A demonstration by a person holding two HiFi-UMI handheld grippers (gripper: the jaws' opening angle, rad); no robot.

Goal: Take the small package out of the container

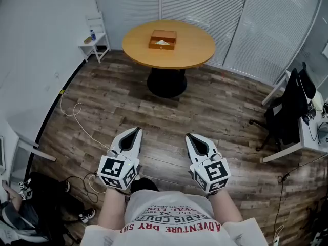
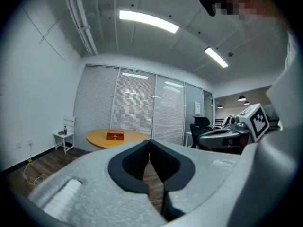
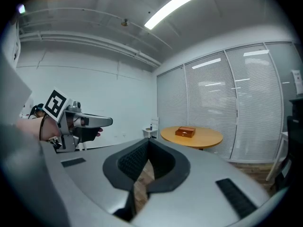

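Note:
A brown wooden box [image 1: 163,39] stands open on the round wooden table [image 1: 192,53] across the room, with something pale inside; no small package can be made out. The box shows small and far off in the left gripper view [image 2: 114,135] and in the right gripper view [image 3: 185,132]. My left gripper [image 1: 138,130] and right gripper [image 1: 188,136] are held side by side close to my chest, far from the table. Both are shut with nothing between the jaws, as the left gripper [image 2: 149,141] and right gripper [image 3: 148,141] show in their own views.
Wood-plank floor lies between me and the table. A small white shelf [image 1: 95,37] with a bottle stands at the back left. A black office chair [image 1: 289,106] and a desk [image 1: 310,132] stand at the right. A white cable [image 1: 77,118] trails over the floor at the left.

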